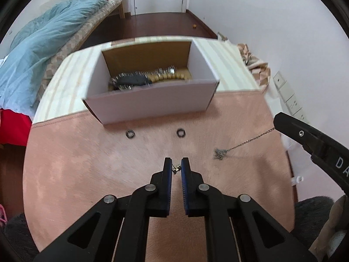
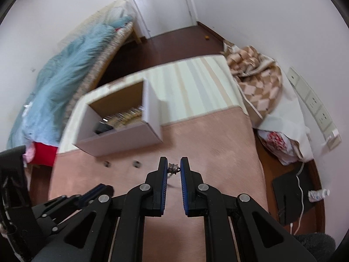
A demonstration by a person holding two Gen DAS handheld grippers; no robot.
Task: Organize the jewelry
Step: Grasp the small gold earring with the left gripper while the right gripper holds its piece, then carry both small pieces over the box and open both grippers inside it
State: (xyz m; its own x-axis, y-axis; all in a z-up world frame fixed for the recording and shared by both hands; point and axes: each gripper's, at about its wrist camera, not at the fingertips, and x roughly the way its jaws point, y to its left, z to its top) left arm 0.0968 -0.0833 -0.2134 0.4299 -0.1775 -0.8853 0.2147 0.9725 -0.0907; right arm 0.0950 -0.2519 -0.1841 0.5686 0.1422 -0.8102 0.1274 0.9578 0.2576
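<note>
A thin chain necklace [image 1: 250, 140] runs from the right edge of the left wrist view down to a small silvery pendant cluster [image 1: 220, 153] that hangs at or just above the pink worktop [image 1: 109, 174]; its upper end disappears at the tip of the right gripper [image 2: 173, 167], whose fingers are pinched on a little ridged metal bead or clasp of that chain (the chain itself is barely visible there, only a few links below the bead). Such a piece should handle as very light, limp and slippery, prone to swinging and tangling, so a hold on a solid bit like the clasp looks sounder than one on bare links. The left gripper [image 1: 176, 168], at centre frame, is nearly closed on a tiny metal item [image 1: 176, 169], perhaps an earring stud; it looks fragile and easy to drop, so a gentle, square pinch seems right. Above it in the same view lie two small dark rings [image 1: 130, 134] [image 1: 180, 132], apart from each other on the worktop, just in front of the open white box [image 1: 152, 107], which already holds beaded and metallic pieces [image 1: 150, 78]. A bed with a blue quilt [image 1: 54, 32] fills the upper left.
</note>
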